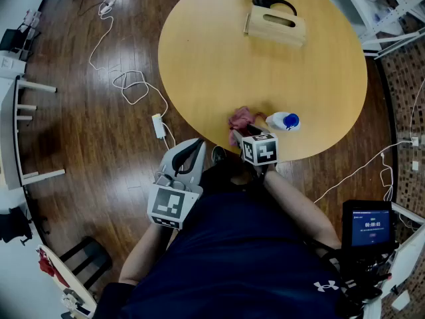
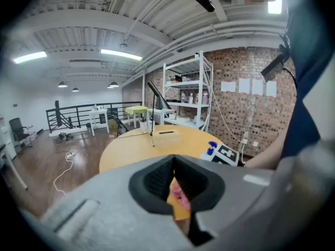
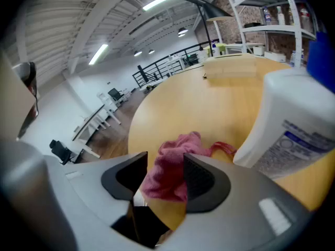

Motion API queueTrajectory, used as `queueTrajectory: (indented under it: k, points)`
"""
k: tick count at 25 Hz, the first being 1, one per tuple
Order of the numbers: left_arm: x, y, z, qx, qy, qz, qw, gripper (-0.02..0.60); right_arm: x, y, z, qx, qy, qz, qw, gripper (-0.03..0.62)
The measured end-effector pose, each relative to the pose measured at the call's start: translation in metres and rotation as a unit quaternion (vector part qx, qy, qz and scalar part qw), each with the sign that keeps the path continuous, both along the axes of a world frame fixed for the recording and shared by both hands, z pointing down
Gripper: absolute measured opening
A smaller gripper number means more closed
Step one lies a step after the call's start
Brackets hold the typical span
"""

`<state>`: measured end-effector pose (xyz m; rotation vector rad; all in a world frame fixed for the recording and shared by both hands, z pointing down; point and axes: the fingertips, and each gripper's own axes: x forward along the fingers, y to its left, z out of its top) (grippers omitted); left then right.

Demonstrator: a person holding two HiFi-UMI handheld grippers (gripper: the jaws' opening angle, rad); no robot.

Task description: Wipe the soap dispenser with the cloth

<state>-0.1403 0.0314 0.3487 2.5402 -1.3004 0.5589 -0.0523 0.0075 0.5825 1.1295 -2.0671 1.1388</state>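
- I judge that I am at the first step, picking up the cloth [image 3: 175, 150]; no wiping has begun
- My right gripper [image 3: 164, 167] has its jaws apart, one on each side of the pink cloth. The cloth brushes the right-hand jaw, but I see no squeeze on it
- The cloth lies bunched at the 6 o'clock edge of the round table [image 1: 199, 65]
- The soap dispenser [image 1: 284, 121] stands just beside the cloth at its 3 o'clock. It is white with a blue top, and seems upright
- My left gripper [image 1: 194, 148] is closed with nothing in it, and hangs off the table at 8 o'clock from the cloth
- Next, I reckon, the right jaws must close on a good fold of cloth, lift it and carry it toward 3 o'clock onto the bottle
- The closed left gripper would need to open and steady the dispenser, which looks light enough to tip or slide under a rub
- In the head view the marker cube [image 1: 259, 149] covers the right jaws, so the grip can only be read from the right gripper view
- In that view the dispenser's top is cut off at the right edge and its label is too blurred to read
- I cannot tell whether the cloth touches the bottle's foot
- My own body hides the nearest edge of the table
- The wooden box [image 1: 275, 25] at 12 o'clock is well apart from all this
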Motion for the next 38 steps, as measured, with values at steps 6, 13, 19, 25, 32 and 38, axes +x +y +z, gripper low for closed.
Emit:
queueTrajectory:
  k: [6, 13, 19, 25, 32, 38]
  points:
    - [-0.006, -0.051, -0.007, -0.014, 0.01, 0.016, 0.9997, 0.003, 0.003, -0.022, -0.03, 0.112, 0.148, -0.184, 0.965, 0.293]
    - [-0.011, -0.075, -0.005, 0.002, 0.023, 0.061, 0.9979, 0.003, -0.006, -0.01, 0.004, 0.14, 0.398, -0.498, 0.758, 0.284]
    - [-0.037, -0.068, -0.006, 0.006, 0.012, 0.025, 0.9996, 0.003, -0.026, -0.022, 0.03, 0.084, 0.347, -0.475, 0.804, 0.201]
    - [-0.026, -0.059, 0.001, 0.002, 0.011, -0.01, 0.9999, 0.003, -0.023, 0.0, 0.01, 0.098, 0.206, -0.377, 0.898, 0.105]
    - [0.102, -0.052, 0.011, 0.034, 0.053, 0.082, 0.9946, 0.003, 0.066, 0.065, -0.103, 0.203, -0.005, -0.284, 0.937, 0.103]
    - [0.178, -0.035, 0.074, 0.014, -0.02, 0.206, 0.9783, 0.302, 0.199, 0.037, -0.162, 0.26, -0.018, -0.097, 0.961, 0.106]
